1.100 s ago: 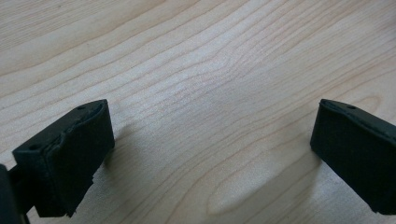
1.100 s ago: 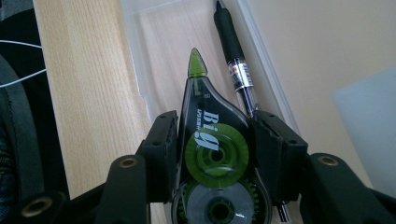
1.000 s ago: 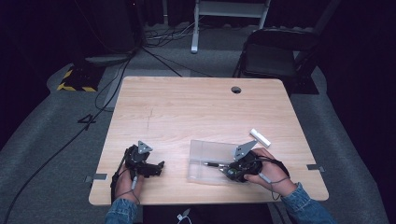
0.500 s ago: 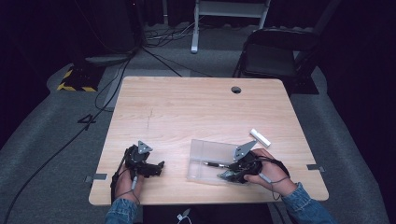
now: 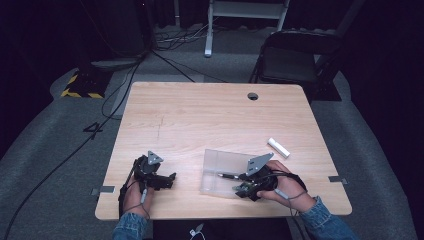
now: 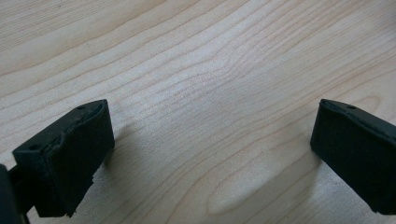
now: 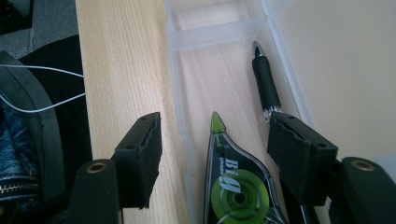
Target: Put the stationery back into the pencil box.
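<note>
Wood counter (image 5: 210, 120) from above, person's hands at near edge. L hand-held gripper (image 5: 167, 181) rests at near-left, jaws wide apart w/ bare wood between them. Centre-right: clear plastic tray (image 5: 215, 162) holding a black pen (image 7: 266, 79) and a green correction-tape dispenser (image 7: 236, 186) side by side in one compartment. R hand-held gripper (image 5: 239, 186) sits over the tray; its jaws have just been opening and now straddle the tape w/o pressing it. Looks like the tape was just let go into the tray, so that placement seems done. Further right, a white tube (image 5: 278, 147) lies loose on the counter, likely next.
</note>
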`<state>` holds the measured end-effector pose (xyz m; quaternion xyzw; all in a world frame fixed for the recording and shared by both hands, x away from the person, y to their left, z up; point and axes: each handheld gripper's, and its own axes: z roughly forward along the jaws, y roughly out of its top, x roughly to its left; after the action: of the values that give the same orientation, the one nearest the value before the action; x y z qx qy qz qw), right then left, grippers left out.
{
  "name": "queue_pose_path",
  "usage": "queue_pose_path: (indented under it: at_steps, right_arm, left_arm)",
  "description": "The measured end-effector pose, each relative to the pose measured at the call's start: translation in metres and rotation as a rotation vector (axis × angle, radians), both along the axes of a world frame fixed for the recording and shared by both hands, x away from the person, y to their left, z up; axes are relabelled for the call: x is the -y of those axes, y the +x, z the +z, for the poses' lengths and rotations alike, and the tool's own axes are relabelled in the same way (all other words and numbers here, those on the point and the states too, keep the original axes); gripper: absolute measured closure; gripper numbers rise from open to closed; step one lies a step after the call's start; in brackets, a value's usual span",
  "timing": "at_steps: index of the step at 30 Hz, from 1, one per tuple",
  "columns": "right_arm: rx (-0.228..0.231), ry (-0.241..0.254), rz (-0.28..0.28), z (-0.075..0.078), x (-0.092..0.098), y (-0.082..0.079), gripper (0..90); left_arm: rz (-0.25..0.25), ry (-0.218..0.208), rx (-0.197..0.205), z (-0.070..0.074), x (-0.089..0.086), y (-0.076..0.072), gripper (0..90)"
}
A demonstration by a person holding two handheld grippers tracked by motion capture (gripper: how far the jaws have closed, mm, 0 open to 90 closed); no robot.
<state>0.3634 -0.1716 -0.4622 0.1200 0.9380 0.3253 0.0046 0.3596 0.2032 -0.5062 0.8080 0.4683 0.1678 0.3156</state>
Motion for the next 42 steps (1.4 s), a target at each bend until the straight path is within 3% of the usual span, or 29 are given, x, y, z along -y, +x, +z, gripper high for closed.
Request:
queue_pose_path:
  at_steps: [9, 25, 31, 42]
  right_arm:
    - [-0.015, -0.024, 0.030, -0.012, -0.009, -0.004, 34.0]
    - [-0.026, -0.054, 0.055, -0.010, -0.009, -0.007, 36.3]
    - [-0.005, -0.026, 0.052, -0.004, -0.009, -0.007, 36.5]
    - [0.054, 0.059, -0.031, 0.018, 0.008, 0.000, 37.7]
  left_arm:
    - [-0.001, 0.001, 0.000, 0.000, 0.000, 0.000, 0.0]
    - [-0.001, 0.000, 0.000, 0.000, 0.000, 0.000, 0.0]
    - [0.000, 0.000, 0.001, 0.000, 0.000, 0.000, 0.0]
    - [0.000, 0.000, 0.001, 0.000, 0.000, 0.000, 0.0]
